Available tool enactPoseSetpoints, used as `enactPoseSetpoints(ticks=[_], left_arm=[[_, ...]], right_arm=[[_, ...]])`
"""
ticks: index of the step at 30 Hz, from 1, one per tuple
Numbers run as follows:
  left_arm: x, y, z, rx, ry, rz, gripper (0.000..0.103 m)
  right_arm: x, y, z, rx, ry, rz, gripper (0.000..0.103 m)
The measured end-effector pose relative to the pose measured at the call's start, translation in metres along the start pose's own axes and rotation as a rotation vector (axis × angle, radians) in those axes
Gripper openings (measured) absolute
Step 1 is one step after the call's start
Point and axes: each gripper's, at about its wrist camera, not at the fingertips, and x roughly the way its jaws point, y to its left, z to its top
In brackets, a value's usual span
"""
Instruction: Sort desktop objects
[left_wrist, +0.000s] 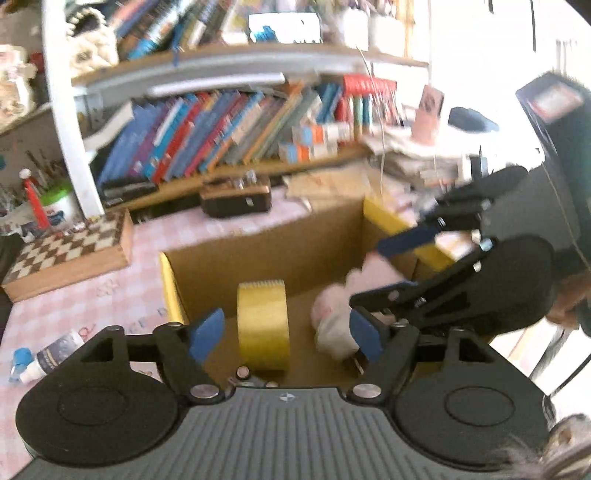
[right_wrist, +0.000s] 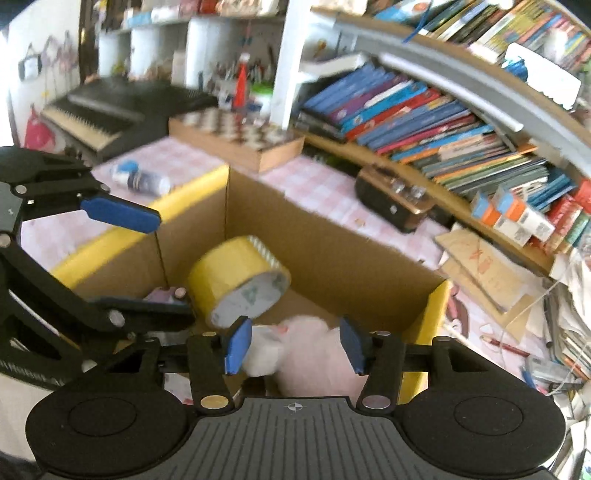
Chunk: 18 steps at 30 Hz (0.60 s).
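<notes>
Room: a cluttered study; bookshelves (left_wrist: 236, 129) packed with leaning books run behind the table, and a keyboard instrument (right_wrist: 110, 107) stands at the far left in the right wrist view.
Table: covered by a pink checked cloth (left_wrist: 92, 295); from left to right it carries a small bottle (left_wrist: 48, 356) lying on its side, a chessboard box (left_wrist: 74, 251), an open cardboard box (left_wrist: 280, 236) with yellow-edged flaps, a dark brown radio (left_wrist: 236, 199) behind it, then loose papers and card.
Tape roll: a yellow tape roll (left_wrist: 263, 325) sits inside the cardboard box, at the left of its floor, on edge and tilted.
Plush: a pink and white plush toy (right_wrist: 314, 350) lies in the box just right of the tape roll.
Left gripper (left_wrist: 284, 338): above the near part of the box, angled down, jaws spread wide with the tape roll between them untouched; released.
Right gripper (right_wrist: 293, 345): tilted down over the plush toy, pads parted on either side of it, not pressing; released.
Edges: the box walls rise close around both grippers; the two grippers are near each other over the opening.
</notes>
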Motion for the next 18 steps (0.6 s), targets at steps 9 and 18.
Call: enactPoseSetpoints(ticks=[9, 18], left_arm=[[-0.058, -0.003, 0.004, -0.046, -0.128, 0.035, 0.093], [-0.100, 0.008, -0.022, -0.159, -0.155, 0.089, 0.093]], right_arm=[[-0.054, 0.007, -0.002, 0.113, -0.141, -0.057, 0.062], [-0.091, 0.018, -0.027, 0.295, -0.205, -0.135, 0.067]])
